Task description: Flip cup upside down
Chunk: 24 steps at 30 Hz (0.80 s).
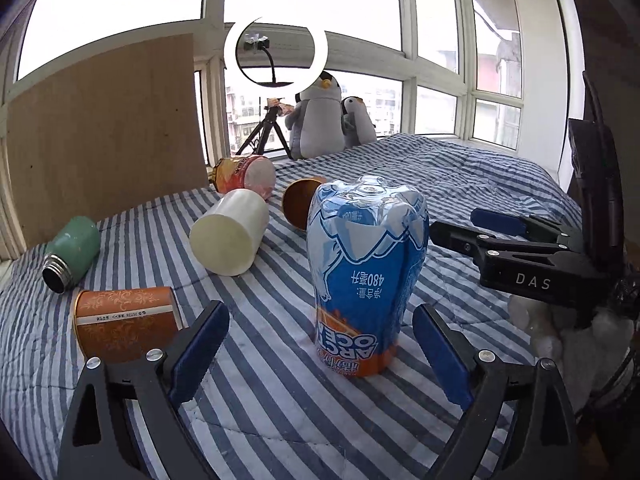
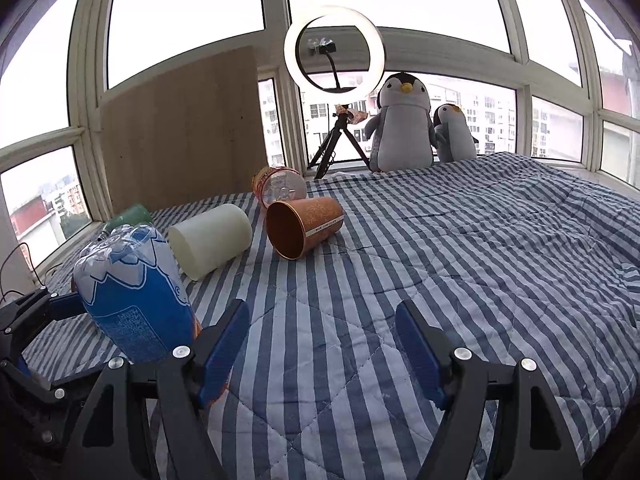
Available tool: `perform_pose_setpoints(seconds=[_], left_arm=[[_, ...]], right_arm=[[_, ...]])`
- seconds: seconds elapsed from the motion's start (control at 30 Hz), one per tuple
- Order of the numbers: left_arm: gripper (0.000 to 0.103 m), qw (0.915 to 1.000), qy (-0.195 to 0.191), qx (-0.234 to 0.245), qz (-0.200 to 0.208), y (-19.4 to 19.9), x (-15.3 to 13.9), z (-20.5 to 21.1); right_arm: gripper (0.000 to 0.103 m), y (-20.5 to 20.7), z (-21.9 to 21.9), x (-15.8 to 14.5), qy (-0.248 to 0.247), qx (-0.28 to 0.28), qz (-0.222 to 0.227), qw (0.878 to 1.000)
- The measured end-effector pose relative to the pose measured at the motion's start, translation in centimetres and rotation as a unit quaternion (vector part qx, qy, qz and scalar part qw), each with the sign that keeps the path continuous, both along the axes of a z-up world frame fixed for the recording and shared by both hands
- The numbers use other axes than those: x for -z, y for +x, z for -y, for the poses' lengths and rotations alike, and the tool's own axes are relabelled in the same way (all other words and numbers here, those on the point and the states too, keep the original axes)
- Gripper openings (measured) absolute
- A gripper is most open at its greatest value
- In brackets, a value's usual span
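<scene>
A blue and orange plastic cup point(image 1: 366, 276) stands upside down on the striped bedspread point(image 1: 280, 400), its label inverted. My left gripper point(image 1: 320, 354) is open just in front of it, one finger on each side, not touching. In the right wrist view the same cup point(image 2: 132, 296) stands at the left, beside my open right gripper point(image 2: 322, 344), which holds nothing. The right gripper point(image 1: 472, 224) also shows at the right edge of the left wrist view, to the right of the cup.
Lying on their sides on the bed are a white cup point(image 1: 230, 232), two orange paper cups point(image 1: 124, 322) point(image 2: 304, 226), a green flask point(image 1: 72, 254) and a clear-lidded cup point(image 1: 244, 174). Two plush penguins point(image 2: 404, 128), a ring light point(image 2: 334, 48) and a wooden board point(image 1: 104, 136) stand along the window.
</scene>
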<state>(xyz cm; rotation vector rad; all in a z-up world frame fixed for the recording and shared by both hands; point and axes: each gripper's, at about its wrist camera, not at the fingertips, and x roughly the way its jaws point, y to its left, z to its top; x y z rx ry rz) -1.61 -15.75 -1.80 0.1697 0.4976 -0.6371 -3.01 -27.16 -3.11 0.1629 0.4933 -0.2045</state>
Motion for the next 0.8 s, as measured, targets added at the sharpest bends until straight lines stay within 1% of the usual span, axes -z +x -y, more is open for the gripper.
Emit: perform_pose_setpoints(seconds=[0.07,0.17,0.27,0.33,0.37,0.5,0.67,0.8], left_arm=[[0.095,0.9995,-0.022,-0.017,0.011,-0.5,-0.5,-1.6],[0.097,0.9968,-0.045,-0.049,0.043,-0.9,-1.5,-3.4],[0.097,0.9904,-0.063,-0.086,0.087,-1.0,-2.5,-4.8],[0.097,0.985,-0.066,-0.106,0.119,-1.0,-3.0,-5.3],[0.097,0.9829,-0.069,-0.112,0.129,-1.2,-3.1,-5.5],[0.098,0.9772,-0.077,-0.129,0.15,-1.7,-2.9,-6.0],[0.1,0.9766,-0.068,-0.132,0.156,-1.6,-2.4,-5.6],[0.1,0.9772,-0.065,-0.134,0.151,-1.1,-2.1,-5.2]], right_arm=[[0.072,-0.1,-0.4,-0.2,-0.012,0.003,0.009,1.0],[0.072,-0.3,-0.8,-0.8,-0.02,0.008,0.024,0.999],[0.072,-0.1,-0.6,-1.7,-0.013,0.01,0.041,0.999],[0.072,-0.1,-0.6,-2.1,-0.013,0.017,0.058,0.998],[0.072,-0.1,-0.6,-2.3,-0.016,0.021,0.066,0.997],[0.073,-0.3,-0.6,-2.6,-0.028,0.036,0.093,0.995],[0.073,-0.7,-0.8,-2.5,-0.041,0.05,0.113,0.992],[0.073,-0.7,-1.2,-2.6,-0.059,0.054,0.125,0.989]])
